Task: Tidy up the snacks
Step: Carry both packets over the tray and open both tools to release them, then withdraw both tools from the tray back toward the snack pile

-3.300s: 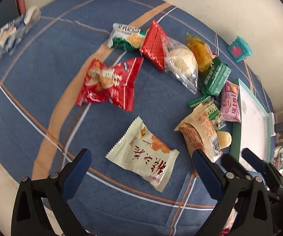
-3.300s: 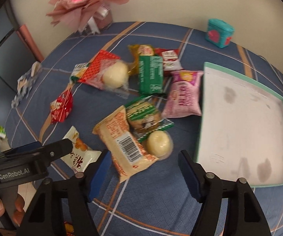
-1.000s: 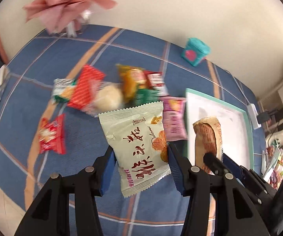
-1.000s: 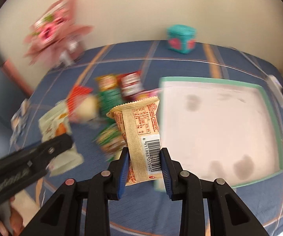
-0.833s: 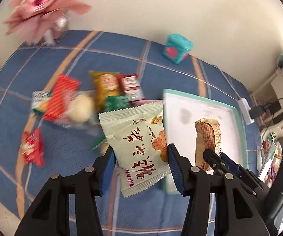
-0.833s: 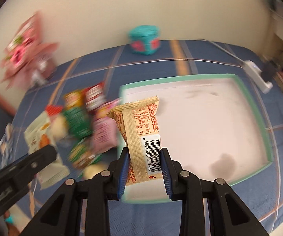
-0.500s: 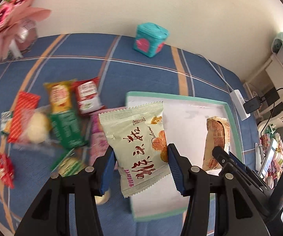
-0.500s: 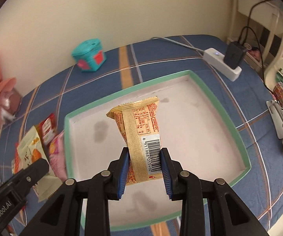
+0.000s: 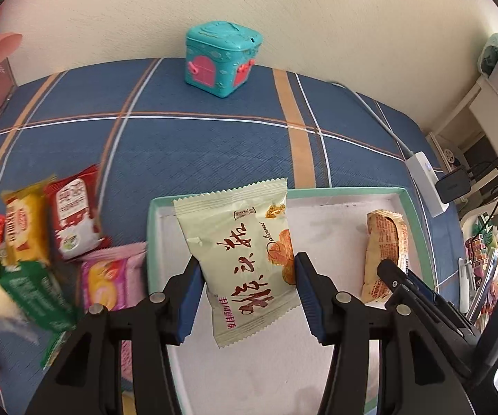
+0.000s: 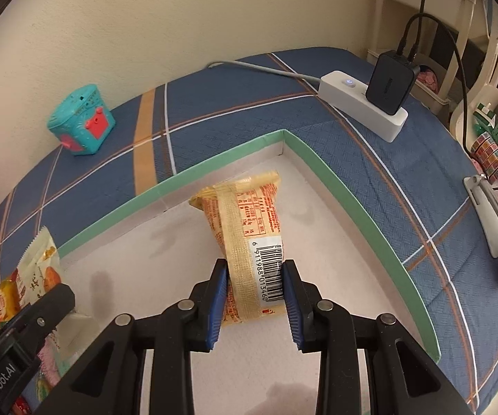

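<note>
We hold two snacks over the tray point(image 9: 409, 207), a shallow white box lid with a mint-green rim that lies on the blue plaid desk point(image 9: 214, 145). The pale green packet point(image 9: 245, 256), a flat pillow pouch with crimped zigzag ends, brown brush lettering and an orange biscuit picture, is clamped across its width in the left tool point(image 9: 249, 290) and stands upright above the tray's 9 o'clock side. The orange-and-cream wrapped cake point(image 10: 249, 242), a narrow plump packet with a barcode label and a woven seam strip facing us, is pinched near its lower end by the right tool point(image 10: 254, 297), its free end pointing toward the tray's far corner at 12 o'clock. To do this step well, we judge it best to lower each packet until it nearly lies on the white floor before easing the tools apart, keeping the two well separated so they land side by side and flat; both wrappers are light and slippery, so a drop from height could skid them against the rim. At 9 o'clock of the tray, more snacks point(image 9: 72, 221) wait in a loose heap on the desk. A turquoise toy box point(image 9: 221, 58) sits at 12 o'clock by the wall.
</note>
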`<state>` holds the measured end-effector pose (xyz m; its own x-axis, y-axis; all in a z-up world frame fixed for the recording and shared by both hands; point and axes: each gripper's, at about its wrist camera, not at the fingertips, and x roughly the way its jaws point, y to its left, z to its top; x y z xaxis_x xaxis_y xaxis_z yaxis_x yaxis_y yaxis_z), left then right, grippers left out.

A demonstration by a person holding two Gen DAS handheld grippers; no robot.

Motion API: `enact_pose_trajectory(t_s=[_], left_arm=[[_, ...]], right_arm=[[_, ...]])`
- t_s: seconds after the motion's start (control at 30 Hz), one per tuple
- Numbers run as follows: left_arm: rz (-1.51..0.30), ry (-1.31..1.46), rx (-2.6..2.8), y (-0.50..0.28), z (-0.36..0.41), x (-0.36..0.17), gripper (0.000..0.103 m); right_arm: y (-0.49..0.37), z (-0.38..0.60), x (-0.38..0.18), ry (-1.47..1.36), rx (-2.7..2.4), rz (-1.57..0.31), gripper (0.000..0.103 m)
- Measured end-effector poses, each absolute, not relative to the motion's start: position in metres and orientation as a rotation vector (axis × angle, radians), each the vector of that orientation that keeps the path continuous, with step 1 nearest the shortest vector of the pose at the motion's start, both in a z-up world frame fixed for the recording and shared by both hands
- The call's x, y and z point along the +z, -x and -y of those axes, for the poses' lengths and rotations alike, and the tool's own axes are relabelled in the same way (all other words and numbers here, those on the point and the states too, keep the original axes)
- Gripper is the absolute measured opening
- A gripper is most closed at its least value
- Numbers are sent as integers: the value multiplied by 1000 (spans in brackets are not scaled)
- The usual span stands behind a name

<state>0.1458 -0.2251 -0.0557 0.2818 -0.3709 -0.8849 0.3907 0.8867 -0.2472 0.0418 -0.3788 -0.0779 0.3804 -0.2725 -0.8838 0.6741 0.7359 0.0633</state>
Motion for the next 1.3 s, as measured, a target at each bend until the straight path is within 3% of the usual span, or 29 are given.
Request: enact_pose_trajectory(t_s=[0.3, 0.4, 0.47, 0.53, 0.6, 0.7, 0.8, 0.97, 1.03, 1.13, 1.3], left_arm=[[-1204, -17, -489, -154, 226, -63, 55], [-1197, -9, -492, -154, 223, -55, 65], [-1185, -9, -492, -152, 220, -47, 66], [-1184, -15, -479, -151, 217, -40, 68], [-1183, -14, -466, -148, 212, -36, 76], [-1170, -4, -458, -145, 200, -29, 78], [-1148, -16, -423, -140, 188, -22, 88], [-1112, -57, -355, -135, 162, -18, 90], [-1103, -74, -339, -135, 155, -18, 97], [-1075, -93, -325, -132, 143, -15, 99], [-1041, -114, -308, -125, 127, -9, 99]], right_arm=[[-49, 383, -78, -442, -641, -1023, 34], [-49, 383, -76, -443, -638, -1041, 37], [-48, 382, -73, -448, -638, -1051, 51], [-47, 379, -70, -446, -630, -1055, 59], [-46, 375, -67, -432, -621, -1060, 59], [-42, 370, -65, -428, -616, -1068, 66], [-38, 364, -65, -425, -608, -1082, 74], [-33, 352, -60, -394, -594, -1086, 86], [-30, 346, -57, -391, -581, -1081, 92], [-27, 336, -51, -374, -565, -1071, 103], [-23, 318, -43, -320, -536, -1069, 103]])
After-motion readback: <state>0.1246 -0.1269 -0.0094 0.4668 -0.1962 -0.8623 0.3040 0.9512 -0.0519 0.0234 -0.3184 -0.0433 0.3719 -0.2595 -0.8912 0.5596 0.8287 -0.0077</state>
